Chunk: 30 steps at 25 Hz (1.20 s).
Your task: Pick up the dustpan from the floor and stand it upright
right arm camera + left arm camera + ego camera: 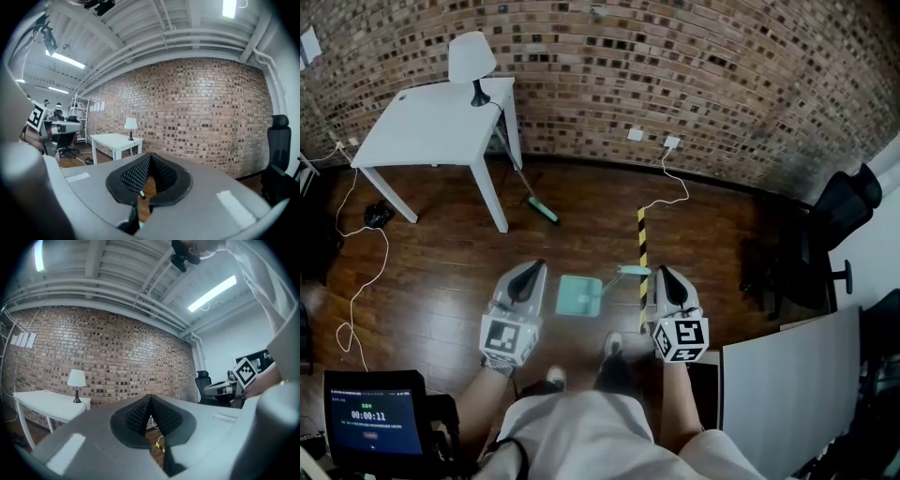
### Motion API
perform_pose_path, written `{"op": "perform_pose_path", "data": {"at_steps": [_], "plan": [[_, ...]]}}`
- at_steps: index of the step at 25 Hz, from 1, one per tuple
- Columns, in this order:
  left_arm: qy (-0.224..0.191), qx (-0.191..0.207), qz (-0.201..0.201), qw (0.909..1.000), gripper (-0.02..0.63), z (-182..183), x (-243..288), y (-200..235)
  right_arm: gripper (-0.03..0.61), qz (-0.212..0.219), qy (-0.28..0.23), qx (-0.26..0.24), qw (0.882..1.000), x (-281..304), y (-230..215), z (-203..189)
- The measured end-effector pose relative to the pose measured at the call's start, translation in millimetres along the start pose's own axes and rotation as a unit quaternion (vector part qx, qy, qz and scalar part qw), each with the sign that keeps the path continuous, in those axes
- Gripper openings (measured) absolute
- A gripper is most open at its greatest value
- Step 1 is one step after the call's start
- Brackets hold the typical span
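Both pairs of fingers are pressed together and hold nothing. On my left gripper [150,398] the ribbed black pads [137,416] meet at their tips, with only a sliver of wooden floor [441,281] showing through the gap lower down. On my right gripper [150,155] the pads [135,176] also meet at the tips, again with only floor showing behind them.

From my head view, the left gripper [538,266] and right gripper [662,271] both point away from me, well apart from each other. The teal dustpan [579,295] is on the floor between them, just beyond my shoes [612,345], and neither gripper touches it. Its handle [634,270] reaches to the right, crossing a yellow-and-black striped strip [642,234] on the floor. I cannot tell from above whether the pan lies flat or is tipped up.

At the far left a white table [431,127] stands against the brick wall [694,66], with a white lamp [472,58] on it. A broom [527,187] with a teal head leans by its near right leg. A black office chair [825,234] sits at the right.
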State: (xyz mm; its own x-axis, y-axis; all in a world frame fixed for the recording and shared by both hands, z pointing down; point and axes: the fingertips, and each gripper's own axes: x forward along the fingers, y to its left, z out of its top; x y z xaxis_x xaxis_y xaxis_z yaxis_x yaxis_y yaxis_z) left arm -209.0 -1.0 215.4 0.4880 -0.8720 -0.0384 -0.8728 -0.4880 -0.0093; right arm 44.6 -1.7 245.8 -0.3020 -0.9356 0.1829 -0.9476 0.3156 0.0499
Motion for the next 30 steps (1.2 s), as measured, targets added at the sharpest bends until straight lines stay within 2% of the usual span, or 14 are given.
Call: {"op": "perform_pose_path", "data": {"at_steps": [2,5,11,19,25,30], "plan": [[-0.003,0.012,0.011,0.9999,0.000,10,-13,-3,0.011,0.019,-0.024,0.009,0.999,-19,6,17],[-0.002,0.019,0.036,0.9992,0.000,16,-26,-6,0.011,0.051,-0.050,0.051,0.996,-46,12,30],[0.022,0.039,0.052,0.9977,0.002,18,-26,-39,0.011,0.069,-0.045,0.065,0.994,-78,17,30],[0.029,0.042,0.034,0.9981,0.001,27,-15,-89,0.011,0.087,-0.063,0.055,0.993,-95,6,46],[0.031,0.064,0.029,0.9970,0.002,30,-25,-95,0.011,0.078,-0.062,0.062,0.993,-99,4,43],[0.030,0.065,0.027,0.9971,0.000,37,-40,-82,0.011,0.080,-0.054,0.052,0.994,-102,28,51]]}}
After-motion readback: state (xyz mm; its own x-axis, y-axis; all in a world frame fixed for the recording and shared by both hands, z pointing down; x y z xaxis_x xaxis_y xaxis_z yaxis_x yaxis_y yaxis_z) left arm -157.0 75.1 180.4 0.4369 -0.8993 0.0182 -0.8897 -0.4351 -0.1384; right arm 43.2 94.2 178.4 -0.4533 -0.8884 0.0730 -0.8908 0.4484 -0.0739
